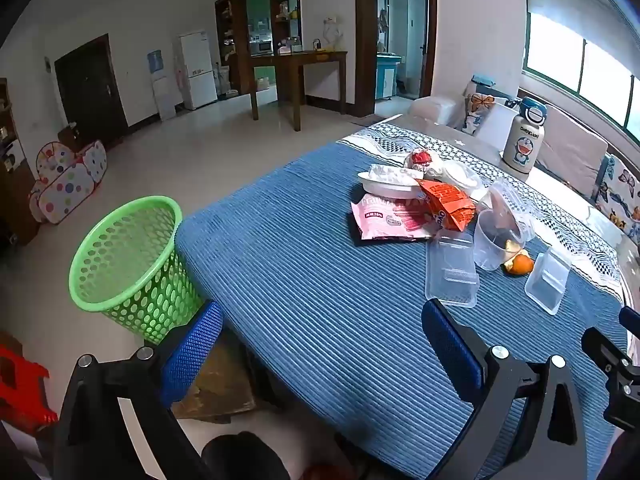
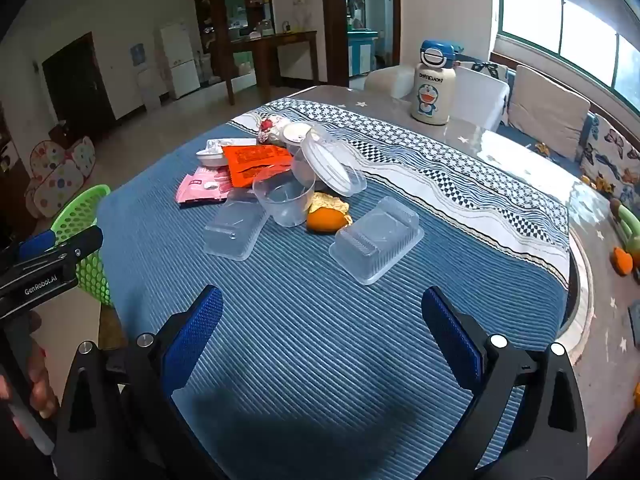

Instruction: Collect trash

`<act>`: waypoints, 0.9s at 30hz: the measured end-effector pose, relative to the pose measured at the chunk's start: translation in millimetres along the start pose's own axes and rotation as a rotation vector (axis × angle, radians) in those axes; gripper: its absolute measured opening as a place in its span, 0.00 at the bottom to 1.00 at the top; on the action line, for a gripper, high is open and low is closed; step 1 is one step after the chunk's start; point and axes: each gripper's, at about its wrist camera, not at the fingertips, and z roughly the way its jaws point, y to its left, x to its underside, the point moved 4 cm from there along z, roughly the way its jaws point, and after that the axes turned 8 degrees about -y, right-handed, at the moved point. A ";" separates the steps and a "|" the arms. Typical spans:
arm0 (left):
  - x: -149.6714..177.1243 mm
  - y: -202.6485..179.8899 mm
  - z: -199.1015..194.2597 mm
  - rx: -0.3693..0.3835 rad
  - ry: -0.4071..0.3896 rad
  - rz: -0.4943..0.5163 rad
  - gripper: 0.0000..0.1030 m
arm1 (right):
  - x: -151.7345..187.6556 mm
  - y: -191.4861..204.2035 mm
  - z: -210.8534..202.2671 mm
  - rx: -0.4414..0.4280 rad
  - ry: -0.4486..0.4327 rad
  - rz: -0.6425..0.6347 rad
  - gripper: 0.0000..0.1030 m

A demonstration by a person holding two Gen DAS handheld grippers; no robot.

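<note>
Trash lies in a heap on the blue ribbed cloth (image 1: 320, 280) (image 2: 320, 320): a pink wrapper (image 1: 384, 216) (image 2: 204, 188), an orange packet (image 1: 448, 200) (image 2: 256, 162), a white bowl (image 1: 390, 186), a clear cup (image 1: 492, 240) (image 2: 286, 198), orange peel (image 1: 518, 264) (image 2: 328, 218) and two clear plastic trays (image 1: 452, 268) (image 2: 376, 238). A green mesh bin (image 1: 124, 260) (image 2: 86, 240) stands on the floor at the table's left edge. My left gripper (image 1: 324, 344) is open above the cloth's near edge, nothing between its fingers. My right gripper (image 2: 324, 332) is open too, short of the trays.
A Doraemon bottle (image 1: 524, 136) (image 2: 434, 84) stands at the table's far side. A sofa with cushions (image 2: 548, 108) runs under the window on the right. A red stool (image 1: 20, 384) sits by the bin. A spotted play tent (image 1: 68, 180) lies on the floor.
</note>
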 end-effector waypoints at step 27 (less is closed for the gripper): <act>1.7 4.5 -5.1 -0.001 -0.013 -0.018 0.94 | -0.3 0.7 -9.5 0.029 -0.012 -0.021 0.95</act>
